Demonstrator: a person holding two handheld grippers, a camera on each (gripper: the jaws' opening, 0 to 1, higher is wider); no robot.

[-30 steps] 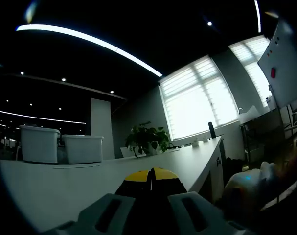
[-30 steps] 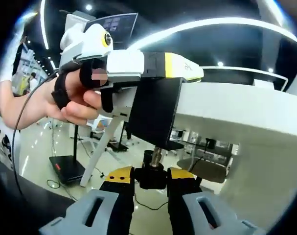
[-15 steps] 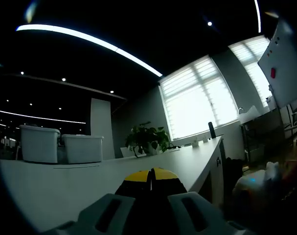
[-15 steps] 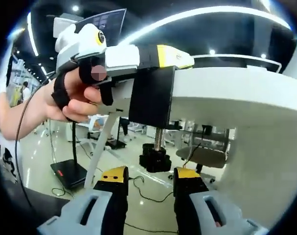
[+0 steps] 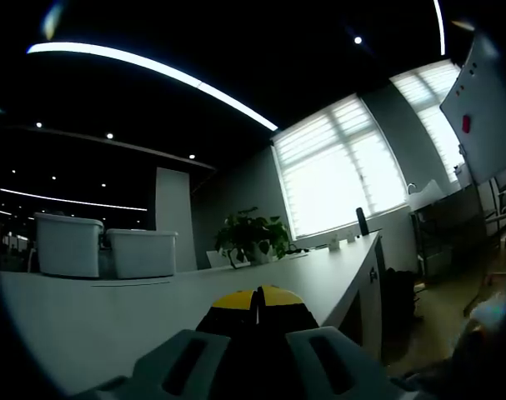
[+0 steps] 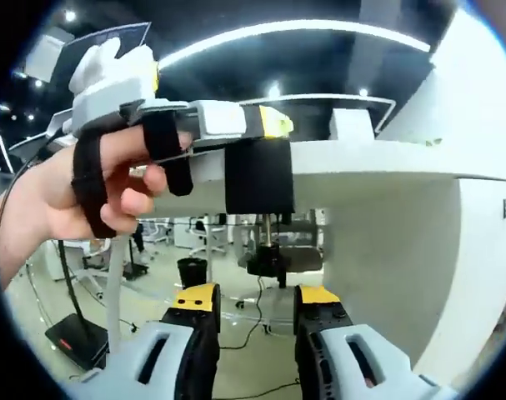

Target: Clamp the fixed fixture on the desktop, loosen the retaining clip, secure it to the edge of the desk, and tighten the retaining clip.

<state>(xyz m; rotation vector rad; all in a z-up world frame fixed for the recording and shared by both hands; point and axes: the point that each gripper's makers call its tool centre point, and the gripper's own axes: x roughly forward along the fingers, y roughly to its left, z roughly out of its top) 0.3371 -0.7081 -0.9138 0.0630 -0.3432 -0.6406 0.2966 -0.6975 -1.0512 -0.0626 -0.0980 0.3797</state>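
- The black fixture (image 6: 258,177) sits on the near edge of the white bench (image 6: 378,158), its body hanging down over the edge face.
- Its threaded screw runs down from the body to a black retaining knob (image 6: 268,262) below the bench's underside.
- The left hand-held gripper (image 6: 265,122) reaches in from the left in the right gripper view, a person's hand (image 6: 77,196) around its handle. Its yellow-tipped jaws lie on top of the fixture at the bench edge.
- In the left gripper view, the left hand-held gripper (image 5: 257,298) has its yellow tips pressed together with no gap between them, so it reads as clenched. What lies between them I cannot make out there. By the right gripper view it appears to pin the fixture's top to the bench.
- The right hand-held gripper (image 6: 257,297) is released: its jaws stand parted below the knob, apart from it, with nothing between them.
- Judgement: the step in hand is the last one, tightening the retaining clip, with the fixture already seated on the edge.
- Whether the screw is snug against the underside is too small to tell.
- If it is not, the next move calls for the right hand-held gripper to rise, close squarely on the knob and turn it, while the left keeps the fixture from tilting.
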